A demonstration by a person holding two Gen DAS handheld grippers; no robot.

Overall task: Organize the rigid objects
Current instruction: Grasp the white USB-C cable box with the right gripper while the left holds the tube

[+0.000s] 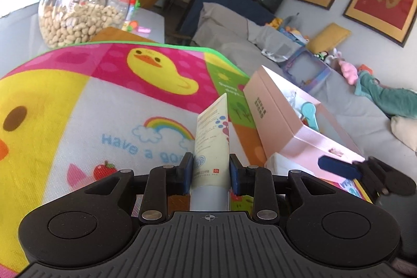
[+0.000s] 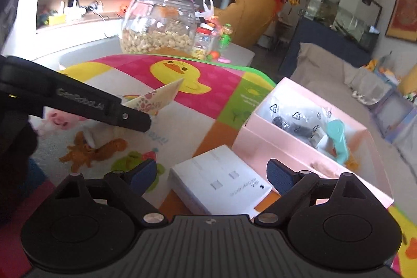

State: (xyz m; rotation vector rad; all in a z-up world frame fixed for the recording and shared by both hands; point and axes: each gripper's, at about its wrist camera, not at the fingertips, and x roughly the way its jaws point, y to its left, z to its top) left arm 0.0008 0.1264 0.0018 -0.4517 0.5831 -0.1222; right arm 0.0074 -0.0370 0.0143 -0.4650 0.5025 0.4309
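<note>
Left claw (image 1: 211, 166): clamped on cream tube (image 1: 212, 132), above duck mat (image 1: 78, 100). Right claw (image 2: 211, 175): wide apart, empty, over white box (image 2: 221, 181) beside pink box (image 2: 286, 145).

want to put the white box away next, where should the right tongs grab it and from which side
Grip the white box across its two long side edges, coming from above and from its near short end. It lies flat on the mat beside the pink box, between the open right tongs. Its flat, parallel sides probably suit the pads.
</note>
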